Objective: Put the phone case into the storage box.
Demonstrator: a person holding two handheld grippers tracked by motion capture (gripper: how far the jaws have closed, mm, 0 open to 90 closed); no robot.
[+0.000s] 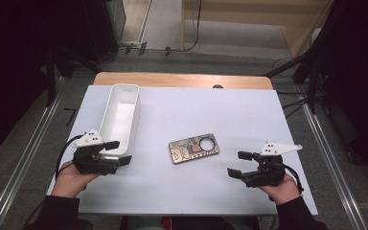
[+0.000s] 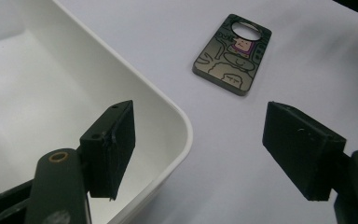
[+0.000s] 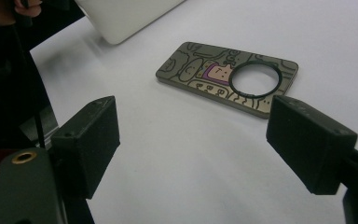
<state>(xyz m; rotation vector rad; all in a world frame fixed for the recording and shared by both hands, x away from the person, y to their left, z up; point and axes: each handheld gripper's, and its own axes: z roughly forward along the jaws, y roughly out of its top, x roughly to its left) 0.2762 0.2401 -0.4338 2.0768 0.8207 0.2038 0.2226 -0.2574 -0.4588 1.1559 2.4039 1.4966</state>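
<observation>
On the sheet, centre: phone case (image 1: 194, 148) lies flat, printed side up, round camera hole toward its right end in the high view.
Case print: cartoon line drawing with a purple patch; the small lettering is too fine to read.
Case and right gripper (image 1: 239, 163): the case lies ahead of the jaws, to their left in the high view, near but apart; in the right gripper view it sits beyond the jaw tips, its ring end (image 3: 254, 79) just past one jaw, which covers a bit of that corner.
Right gripper state: jaws spread wide, nothing between them.
Case and left gripper (image 1: 119, 152): well apart, the case off to its right.
Left gripper state: jaws spread, astride the near corner of the bin (image 1: 120, 115); one jaw is inside, one outside, and the pads seem clear of the rim, though the high view is too coarse to be sure.
Bin: white, long, open-topped; its far end is cut off in the left gripper view.
Hands: sleeves and wrists run off the bottom edge.
Sheet (image 1: 249, 110): white, covering the wooden table (image 1: 172, 79), whose far strip shows.
</observation>
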